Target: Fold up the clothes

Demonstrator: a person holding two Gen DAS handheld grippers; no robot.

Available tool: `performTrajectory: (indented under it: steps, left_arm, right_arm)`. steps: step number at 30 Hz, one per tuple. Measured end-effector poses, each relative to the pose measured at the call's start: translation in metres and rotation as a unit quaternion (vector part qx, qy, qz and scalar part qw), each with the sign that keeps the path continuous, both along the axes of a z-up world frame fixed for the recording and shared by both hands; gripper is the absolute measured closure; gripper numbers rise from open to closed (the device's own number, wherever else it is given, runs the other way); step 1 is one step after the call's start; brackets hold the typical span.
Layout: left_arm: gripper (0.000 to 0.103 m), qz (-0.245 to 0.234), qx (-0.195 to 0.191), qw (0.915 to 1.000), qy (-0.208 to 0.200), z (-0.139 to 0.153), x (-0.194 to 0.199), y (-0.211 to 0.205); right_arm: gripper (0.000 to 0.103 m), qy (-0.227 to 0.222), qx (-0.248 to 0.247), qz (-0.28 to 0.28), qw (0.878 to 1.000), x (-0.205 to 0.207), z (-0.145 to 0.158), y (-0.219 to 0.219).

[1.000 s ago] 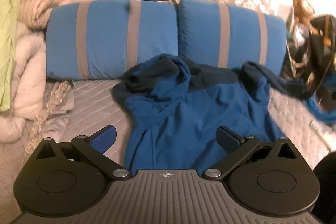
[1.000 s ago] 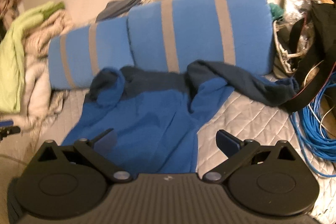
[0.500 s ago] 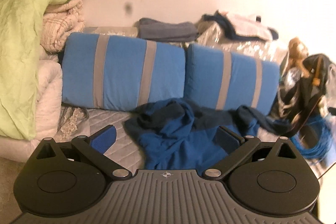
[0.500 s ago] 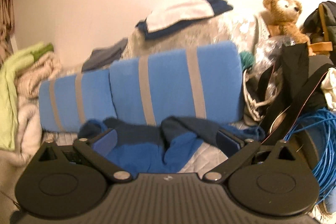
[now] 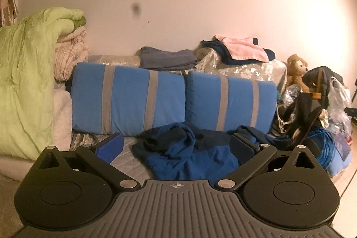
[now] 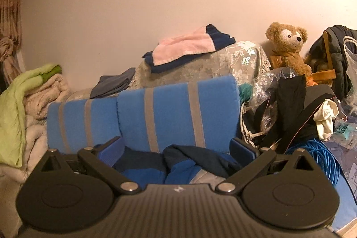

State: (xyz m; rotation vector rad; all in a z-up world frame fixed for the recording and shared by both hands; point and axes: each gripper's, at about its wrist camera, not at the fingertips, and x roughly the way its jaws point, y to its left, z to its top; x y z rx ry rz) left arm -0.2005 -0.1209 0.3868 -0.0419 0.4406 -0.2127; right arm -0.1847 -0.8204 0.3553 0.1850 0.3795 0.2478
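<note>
You are in a home bedroom: striped blue pillows on a quilted bed, piled blankets, a teddy bear.

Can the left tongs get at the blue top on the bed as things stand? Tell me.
Probably yes. The left tongs stand open and empty, and the blue top lies crumpled just ahead on the quilted bed, with nothing lying over it.

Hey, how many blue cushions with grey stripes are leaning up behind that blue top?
2. The left cushion and the right cushion stand side by side, just behind the crumpled blue top. None looks hidden.
</note>
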Motion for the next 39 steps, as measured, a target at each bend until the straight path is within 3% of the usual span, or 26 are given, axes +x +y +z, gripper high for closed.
performTrajectory:
  steps: [7,14,20,32,34,36,39]
  left_arm:
    - [0.000,-0.020,-0.026,0.9991,0.027,-0.054,-0.012,0.010]
    - [0.000,0.000,-0.044,0.9990,0.009,-0.102,-0.024,0.016]
    - [0.000,-0.005,-0.064,0.9967,0.050,-0.154,-0.014,0.027]
    - [0.001,0.007,-0.128,0.9785,0.162,-0.292,-0.001,0.051]
    - [0.006,0.004,-0.138,0.9743,0.178,-0.314,0.001,0.053]
    - [0.020,0.000,-0.145,0.9693,0.198,-0.335,0.004,0.054]
    - [0.025,-0.005,-0.168,0.9594,0.227,-0.365,0.010,0.057]
  right_arm:
    - [0.000,0.035,-0.009,0.047,0.998,-0.018,-0.042,0.016]
    - [0.000,0.072,0.006,0.090,0.993,-0.014,-0.084,0.045]
    - [0.000,0.093,0.021,0.110,0.989,-0.012,-0.103,0.064]
    - [0.000,0.138,0.041,0.128,0.981,0.000,-0.132,0.097]
    - [0.000,0.143,0.042,0.132,0.980,0.001,-0.135,0.103]
    - [0.000,0.149,0.042,0.134,0.979,0.003,-0.139,0.107]
    - [0.000,0.156,0.043,0.134,0.978,0.004,-0.144,0.111]
